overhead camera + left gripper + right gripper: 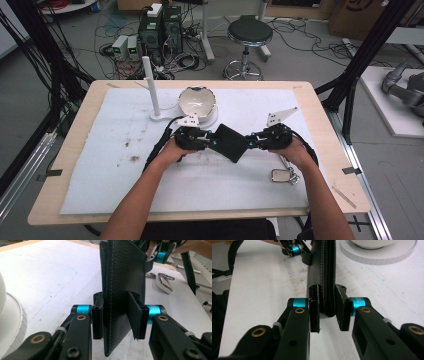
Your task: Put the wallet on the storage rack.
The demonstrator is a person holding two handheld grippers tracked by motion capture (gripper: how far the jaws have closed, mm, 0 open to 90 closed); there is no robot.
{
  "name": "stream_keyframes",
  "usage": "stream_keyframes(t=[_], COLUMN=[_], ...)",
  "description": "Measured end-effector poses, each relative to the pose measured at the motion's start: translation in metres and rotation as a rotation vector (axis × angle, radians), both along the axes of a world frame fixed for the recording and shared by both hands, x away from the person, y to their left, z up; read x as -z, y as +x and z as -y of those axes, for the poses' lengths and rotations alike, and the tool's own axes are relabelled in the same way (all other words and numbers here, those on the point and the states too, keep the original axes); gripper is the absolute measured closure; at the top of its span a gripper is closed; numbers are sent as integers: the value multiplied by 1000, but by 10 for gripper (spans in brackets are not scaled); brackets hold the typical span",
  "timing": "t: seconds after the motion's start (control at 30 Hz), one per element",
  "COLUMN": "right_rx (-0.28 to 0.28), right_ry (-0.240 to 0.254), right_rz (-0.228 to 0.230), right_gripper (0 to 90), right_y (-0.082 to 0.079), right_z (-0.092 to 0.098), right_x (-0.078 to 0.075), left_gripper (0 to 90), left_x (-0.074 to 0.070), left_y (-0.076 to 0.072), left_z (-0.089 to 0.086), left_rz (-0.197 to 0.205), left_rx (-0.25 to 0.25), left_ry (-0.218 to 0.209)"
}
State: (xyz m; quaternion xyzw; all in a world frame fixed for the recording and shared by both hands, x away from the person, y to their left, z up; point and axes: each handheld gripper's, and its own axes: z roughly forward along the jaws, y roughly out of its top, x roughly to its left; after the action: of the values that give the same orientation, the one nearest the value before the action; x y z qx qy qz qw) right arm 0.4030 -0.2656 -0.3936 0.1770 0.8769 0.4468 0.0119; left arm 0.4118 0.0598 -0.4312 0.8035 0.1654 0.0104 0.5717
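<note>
**Black leather wallet, held at both ends**

We log one black wallet (229,142) with pale stitching, lifted above the white mat (100,165), mid-table. We find the left gripper (209,139) pinching one edge and the right gripper (250,139) pinching the opposite edge. We also list a white bowl (197,101) behind, a white post (151,86), a metal clip (281,175) near the right hand

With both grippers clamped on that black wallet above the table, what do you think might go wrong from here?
1. The left gripper and right gripper each pinch an opposite corner of the wallet; pulling unevenly might slip it free.
2. If dropped, it could land near the metal key ring.
3. The white bowl sits just behind the left gripper; a backward swing may knock it.
</note>
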Motion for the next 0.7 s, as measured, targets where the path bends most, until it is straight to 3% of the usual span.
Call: stream_keyframes(t=[0.07,0.1,0.13,0.2,0.33,0.37,0.47,0.5,0.67,0.7], right_rx=[15,55,82,94,67,55,14,-10,-98,-98], right_ry=[-4,-6,1,7,-8,-9,-24,-5,4,4], right_rz=[-11,-23,-32,-22,3,9,33,30,79,79], right_gripper=[686,565,517,483,480,500,703,763,783,783], right_y=[1,1,3,4,4,4,2,2,-3,-3], right_z=[1,1,2,2,-3,-6,-9,-6,-9,-9], right_x=[0,0,1,1,4,5,5,3,2,2], left_gripper=[717,738,754,778,784,785,775,743,467,467], left_x=[-2,-3,-5,-8,-8,-8,-8,-8,-5,-5], left_y=[-1,-2,-3,-6,-7,-7,-7,-6,-7,-7], left_z=[0,0,0,1,1,1,0,-1,6,9], left_rz=[1,8,17,43,40,38,34,20,-12,-19], left_rx=[20,32,39,61,77,81,81,42,32,24], left_ry=[-21,-35,-42,-54,-54,-55,-53,-40,-61,-55])
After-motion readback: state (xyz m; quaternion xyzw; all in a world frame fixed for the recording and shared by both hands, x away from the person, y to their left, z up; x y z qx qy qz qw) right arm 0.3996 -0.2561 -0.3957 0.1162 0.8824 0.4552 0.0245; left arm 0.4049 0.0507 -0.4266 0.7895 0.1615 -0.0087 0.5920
